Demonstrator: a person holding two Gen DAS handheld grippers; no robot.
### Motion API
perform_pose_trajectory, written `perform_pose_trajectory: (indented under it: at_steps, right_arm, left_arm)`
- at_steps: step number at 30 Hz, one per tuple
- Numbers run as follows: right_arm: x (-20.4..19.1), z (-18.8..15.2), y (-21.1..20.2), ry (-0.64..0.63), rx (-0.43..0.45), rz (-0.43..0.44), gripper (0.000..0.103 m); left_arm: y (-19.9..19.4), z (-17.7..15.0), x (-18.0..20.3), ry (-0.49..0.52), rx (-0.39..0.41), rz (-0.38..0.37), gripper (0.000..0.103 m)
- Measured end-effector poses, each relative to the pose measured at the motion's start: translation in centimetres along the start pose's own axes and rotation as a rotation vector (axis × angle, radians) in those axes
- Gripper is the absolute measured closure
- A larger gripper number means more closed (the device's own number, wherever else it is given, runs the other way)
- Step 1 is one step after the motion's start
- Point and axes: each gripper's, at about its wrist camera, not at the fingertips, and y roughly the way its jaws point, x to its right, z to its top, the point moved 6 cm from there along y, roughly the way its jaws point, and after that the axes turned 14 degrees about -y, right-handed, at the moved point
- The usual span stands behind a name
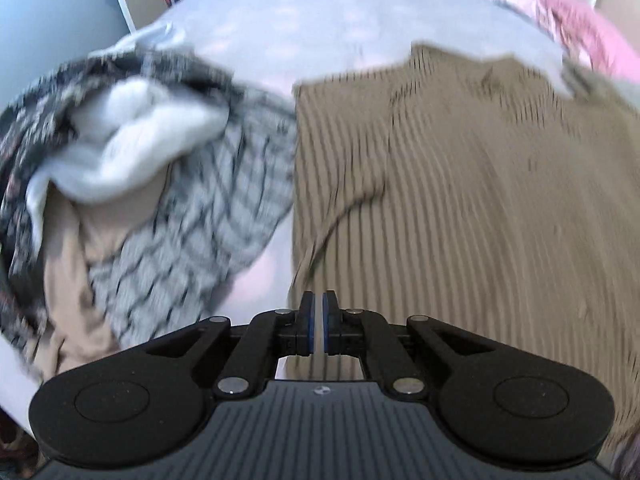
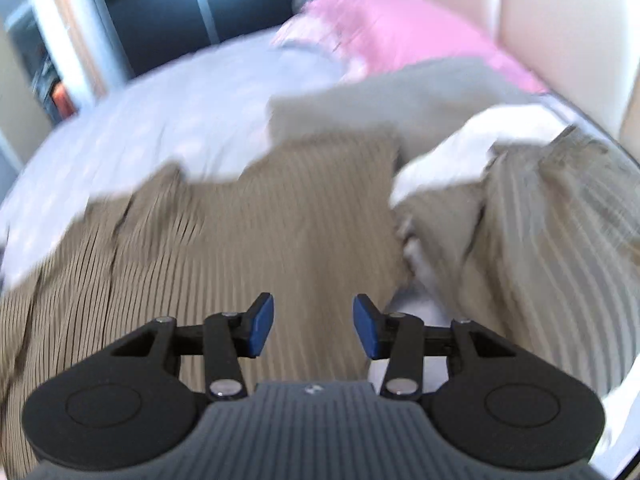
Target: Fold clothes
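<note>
In the left wrist view, the left gripper [image 1: 319,300] has its blue-padded jaws clenched, with only a thin pale sliver showing between the pads. The brown ribbed garment's left edge runs down to just at the fingertips, but motion blur hides whether any cloth is pinched there. That brown ribbed garment [image 1: 460,200], a tan knit with fine dark lengthwise ribs, lies spread on the bed and fills the right half of the view. A curved fold crosses its lower left part, and its far edge is uneven against the sheet.

Left of it lies a heap of clothes: a grey checked garment [image 1: 208,208], a beige piece [image 1: 80,248] beneath it, a white garment [image 1: 136,136] bunched on top, and a dark patterned fabric [image 1: 36,120] along the outer side. Beyond stretches the pale lilac bed sheet [image 1: 288,28], and at the far right a pink pillow [image 1: 580,32].

In the right wrist view, the right gripper [image 2: 314,328] hangs released over the same ribbed garment [image 2: 240,248], its pads well apart and nothing between them. To the right sits a grey striped garment [image 2: 552,240] with white cloth [image 2: 448,160] against it.
</note>
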Motion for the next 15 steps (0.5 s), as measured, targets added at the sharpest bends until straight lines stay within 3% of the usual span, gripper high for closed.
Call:
perform_pose_trajectory:
  at_steps: [4,8,15]
  right_arm:
    - [2.4,2.1,1.6,0.071,0.04,0.02,0.054]
    - [3.7,3.5,4.1,0.084,0.058,-0.028,0.05]
    - [6.3,7.0,9.2,0.083,0.029,-0.057,0.05]
  left_arm:
    - [0.3,2.0,1.6,-0.041,0.016,-0.055,0.097]
    - [1.4,3.4,3.0,-0.068,0.023,-0.079,0.078]
    - [4.6,5.5,4.1,-0.106,0.029,-0.022,0.077]
